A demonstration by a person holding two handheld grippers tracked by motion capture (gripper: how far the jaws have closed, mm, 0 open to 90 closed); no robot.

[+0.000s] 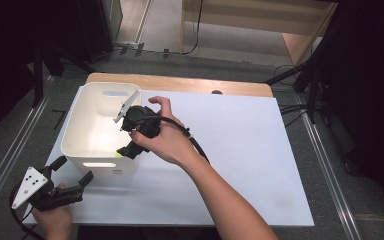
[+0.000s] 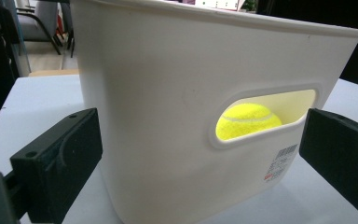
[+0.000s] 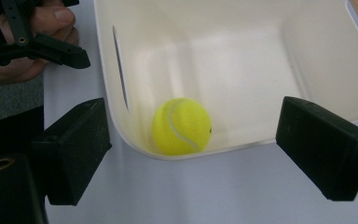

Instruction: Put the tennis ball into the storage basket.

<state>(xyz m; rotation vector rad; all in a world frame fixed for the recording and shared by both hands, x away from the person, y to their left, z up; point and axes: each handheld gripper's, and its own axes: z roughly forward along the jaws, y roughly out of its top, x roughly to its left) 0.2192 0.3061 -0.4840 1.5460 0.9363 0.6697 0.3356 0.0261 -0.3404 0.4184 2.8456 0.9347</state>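
Note:
A white plastic bin (image 1: 75, 125) with handle slots stands at the left of the white board. A yellow tennis ball (image 3: 182, 126) lies on the bin's floor in its near right corner, and it shows through the handle slot as well (image 2: 248, 122). My right gripper (image 1: 127, 149) hangs over that corner and points down into the bin (image 3: 242, 51). Its jaws stand wide apart above the ball, open (image 3: 196, 158) and touching nothing. My left gripper (image 1: 74, 169) rests low at the board's front left, open (image 2: 200, 158), facing the bin's near wall (image 2: 168, 70).
The white board (image 1: 240, 150) lies on a wooden table whose far edge (image 1: 180, 82) shows behind the bin. Black stands and cables (image 1: 305, 80) line the floor at the right. The hand with my left gripper (image 3: 37, 44) sits beside the bin's front corner.

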